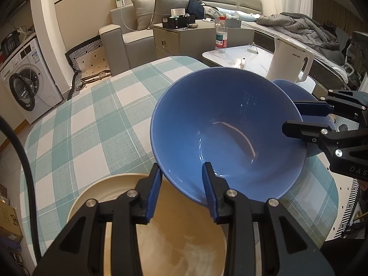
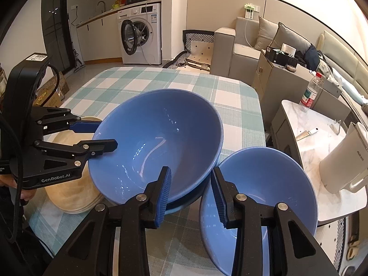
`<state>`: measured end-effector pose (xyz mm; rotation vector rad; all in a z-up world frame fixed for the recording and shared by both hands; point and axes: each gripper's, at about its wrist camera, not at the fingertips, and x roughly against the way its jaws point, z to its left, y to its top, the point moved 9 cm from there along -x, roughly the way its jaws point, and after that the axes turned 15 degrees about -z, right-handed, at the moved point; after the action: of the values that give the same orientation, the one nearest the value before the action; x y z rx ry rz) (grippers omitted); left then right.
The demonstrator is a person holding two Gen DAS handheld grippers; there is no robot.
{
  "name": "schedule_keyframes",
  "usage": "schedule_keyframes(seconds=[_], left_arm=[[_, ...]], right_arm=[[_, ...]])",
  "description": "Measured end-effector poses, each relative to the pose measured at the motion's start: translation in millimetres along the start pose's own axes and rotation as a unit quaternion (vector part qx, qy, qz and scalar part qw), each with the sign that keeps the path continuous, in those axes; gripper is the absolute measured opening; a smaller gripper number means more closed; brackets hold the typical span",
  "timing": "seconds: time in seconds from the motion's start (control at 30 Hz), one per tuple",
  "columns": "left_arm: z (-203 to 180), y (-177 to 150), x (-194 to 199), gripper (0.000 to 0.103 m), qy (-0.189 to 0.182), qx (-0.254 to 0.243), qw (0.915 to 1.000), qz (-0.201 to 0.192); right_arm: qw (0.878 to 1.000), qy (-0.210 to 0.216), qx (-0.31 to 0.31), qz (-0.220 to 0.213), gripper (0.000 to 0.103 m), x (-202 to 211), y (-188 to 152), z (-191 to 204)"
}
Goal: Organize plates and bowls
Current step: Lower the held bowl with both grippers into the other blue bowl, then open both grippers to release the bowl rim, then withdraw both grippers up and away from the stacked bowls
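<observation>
The table [image 2: 230, 96] carries a teal-and-white checked cloth. All positions below are given relative to the large blue bowl [image 2: 161, 138].

The large blue bowl sits tilted near the middle of the table's near half, its opening facing the cameras. Its lower edge rests over a stack of blue dishes visible under its rim in the right wrist view.

The cream plates [image 2: 69, 195], stacked, lie to the left of the large blue bowl, partly under its left edge.

The small blue bowl [image 2: 264, 184] lies to the right of the large blue bowl, rim touching or just beside it, at the table's right edge.

The white kettle [image 2: 345, 161] stands further right of the large blue bowl, on a separate marble-topped surface. A plastic bottle [image 2: 310, 92] stands behind the kettle on the same surface.

The left tongs [image 1: 181, 184] straddle the left rim of the large blue bowl, one finger inside and one outside, set narrow; whether the pads press the wall cannot be determined.

The right tongs [image 2: 192, 193] straddle the right rim of the large blue bowl likewise, set narrow; firm contact cannot be determined.
</observation>
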<state>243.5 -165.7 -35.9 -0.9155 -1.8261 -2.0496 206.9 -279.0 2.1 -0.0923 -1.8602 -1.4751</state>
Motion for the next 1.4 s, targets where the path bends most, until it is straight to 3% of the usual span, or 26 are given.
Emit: schedule_keyframes(seconds=[0.4, 0.67, 0.83, 0.93, 1.13, 1.17, 1.2, 1.37, 1.4], left_arm=[[0.4, -2.9, -4.4, 0.040, -0.002, 0.002, 1.0000, 0.003], [3.8, -5.1, -5.0, 0.050, -0.008, 0.025, 0.9996, 0.011], [2.9, -5.8, -0.9, 0.056, -0.011, 0.032, 0.9994, 0.013], [2.8, -5.4, 1.2, 0.059, -0.014, 0.040, 0.9990, 0.013], [3.3, -1.9, 4.3, 0.064, -0.017, 0.051, 0.9985, 0.006], [2.9, -1.0, 5.0, 0.067, -0.017, 0.052, 0.9985, 0.004], [3.1, -0.4, 5.6, 0.078, -0.016, 0.053, 0.9985, 0.003], [2.4, 4.0, 11.8, 0.084, -0.013, 0.050, 0.9986, -0.009], [2.4, 4.8, 12.8, 0.090, -0.011, 0.049, 0.9987, -0.011]], right_arm=[[1.000, 0.003, -0.004, -0.006, 0.050, -0.2, -4.2, -0.9], [0.999, 0.005, -0.037, -0.033, 0.082, 7.2, 1.7, -7.7], [0.996, 0.001, -0.065, -0.052, 0.089, 14.1, 6.3, -12.6], [0.995, -0.006, -0.078, -0.065, 0.098, 19.9, 9.1, -14.7], [0.991, -0.019, -0.092, -0.094, 0.102, 36.5, 15.4, -13.3], [0.991, -0.024, -0.093, -0.098, 0.102, 38.8, 16.0, -13.6], [0.990, -0.030, -0.094, -0.104, 0.102, 42.4, 16.6, -15.0], [0.987, -0.057, -0.094, -0.116, 0.102, 55.8, 15.4, -26.3], [0.987, -0.062, -0.094, -0.117, 0.102, 58.5, 14.8, -28.6]])
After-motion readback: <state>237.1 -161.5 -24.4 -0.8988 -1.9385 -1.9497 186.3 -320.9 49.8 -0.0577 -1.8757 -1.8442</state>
